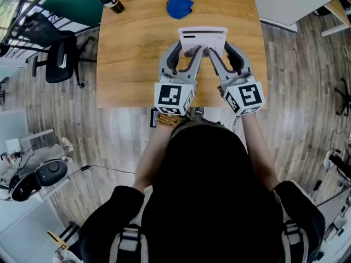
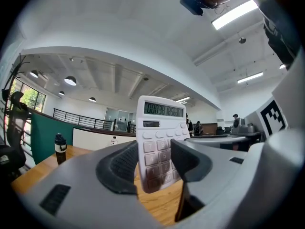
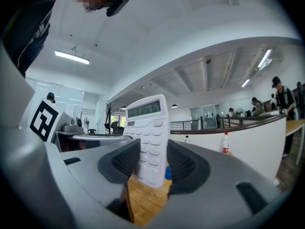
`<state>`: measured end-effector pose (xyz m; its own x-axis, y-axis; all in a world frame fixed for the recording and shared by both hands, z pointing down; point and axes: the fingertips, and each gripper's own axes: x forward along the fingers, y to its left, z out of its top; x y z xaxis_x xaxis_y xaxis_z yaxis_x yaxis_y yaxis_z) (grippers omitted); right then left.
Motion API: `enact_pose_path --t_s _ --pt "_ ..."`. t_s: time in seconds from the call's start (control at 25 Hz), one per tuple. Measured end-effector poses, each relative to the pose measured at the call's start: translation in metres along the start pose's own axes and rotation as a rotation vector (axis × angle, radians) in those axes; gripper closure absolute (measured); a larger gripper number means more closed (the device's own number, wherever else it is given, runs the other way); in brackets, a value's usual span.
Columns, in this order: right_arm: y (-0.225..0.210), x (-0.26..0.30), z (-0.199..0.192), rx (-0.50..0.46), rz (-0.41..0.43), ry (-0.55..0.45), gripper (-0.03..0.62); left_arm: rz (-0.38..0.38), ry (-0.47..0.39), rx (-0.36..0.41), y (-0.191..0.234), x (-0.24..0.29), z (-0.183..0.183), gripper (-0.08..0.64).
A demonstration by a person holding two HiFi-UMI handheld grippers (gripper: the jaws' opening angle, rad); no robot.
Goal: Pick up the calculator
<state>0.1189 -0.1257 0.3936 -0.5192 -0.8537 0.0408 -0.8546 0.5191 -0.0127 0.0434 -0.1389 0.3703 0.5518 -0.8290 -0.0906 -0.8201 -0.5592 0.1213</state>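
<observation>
White calculator (image 1: pixel 202 39) above the wooden table (image 1: pixel 131 53), long axis running away from the person, display end farthest, near end clamped between the fingers of left gripper (image 1: pixel 197 53) and right gripper (image 1: pixel 211 53)

A person wears a dark short-sleeved top (image 1: pixel 109 215) with grey straps (image 1: pixel 127 240) over both shoulders and a brown beaded band (image 1: pixel 167 119) at the left wrist. The left gripper (image 1: pixel 194 51) and right gripper (image 1: pixel 214 52) are pale grey moulded plastic with dark ribbed pads (image 2: pixel 125 162). Each carries a white cube (image 1: pixel 174 97) printed with black square markers.
</observation>
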Motion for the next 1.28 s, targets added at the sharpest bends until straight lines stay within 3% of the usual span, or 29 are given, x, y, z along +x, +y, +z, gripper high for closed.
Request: enact_pose_path --t_s 0.8,0.96,1.28 --pt "-0.008 -0.028 -0.06 0.052 -0.033 0.125 0.411 0.006 0.115 0.004 -0.021 -0.01 -0.061 0.324" --pt "-0.007 -0.031 -0.061 0.056 -0.035 0.134 0.414 0.007 0.125 0.039 -0.023 -0.01 -0.064 0.324" --pt "-0.015 -0.027 -0.064 0.066 -0.04 0.127 0.416 0.012 0.125 0.025 -0.023 -0.002 -0.064 0.324"
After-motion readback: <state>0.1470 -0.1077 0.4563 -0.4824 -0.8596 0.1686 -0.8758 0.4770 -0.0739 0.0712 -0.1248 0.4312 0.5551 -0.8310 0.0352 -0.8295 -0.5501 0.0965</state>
